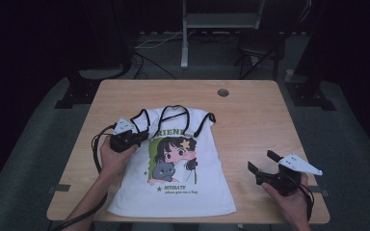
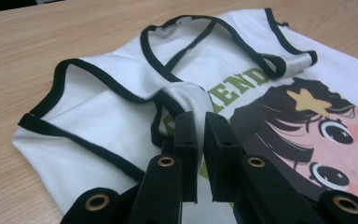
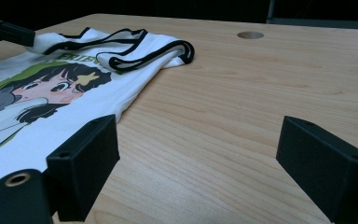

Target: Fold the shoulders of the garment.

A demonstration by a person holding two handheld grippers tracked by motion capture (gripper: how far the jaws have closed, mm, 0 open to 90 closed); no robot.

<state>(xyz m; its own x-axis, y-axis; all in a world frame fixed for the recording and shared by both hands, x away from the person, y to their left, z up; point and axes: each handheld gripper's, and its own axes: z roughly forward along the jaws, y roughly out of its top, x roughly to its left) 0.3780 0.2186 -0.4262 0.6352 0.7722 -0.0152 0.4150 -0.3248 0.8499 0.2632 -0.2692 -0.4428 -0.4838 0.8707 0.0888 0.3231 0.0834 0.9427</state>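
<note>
A white T-shirt point(image 1: 183, 192) with black trim and a cartoon girl print lies face up on the wooden table point(image 1: 250, 120). My left gripper point(image 1: 143, 136) sits at the shirt's left sleeve. In the left gripper view its jaws point(image 2: 201, 116) stand almost together, pinching a raised fold of the black-trimmed sleeve point(image 2: 186, 95). The neckline point(image 2: 182, 28) and far sleeve lie rumpled beyond. My right gripper point(image 1: 262, 161) hovers over bare wood to the right of the shirt, open with nothing between its jaws point(image 3: 198, 123). The shirt's edge point(image 3: 28, 130) lies to their left.
A round cable hole point(image 1: 223, 92) sits near the table's far edge. Bare wood stretches right of the shirt point(image 3: 242, 93) and along the far side. Beyond the table stand a metal frame leg point(image 1: 185, 43) and a dark chair point(image 1: 262, 45).
</note>
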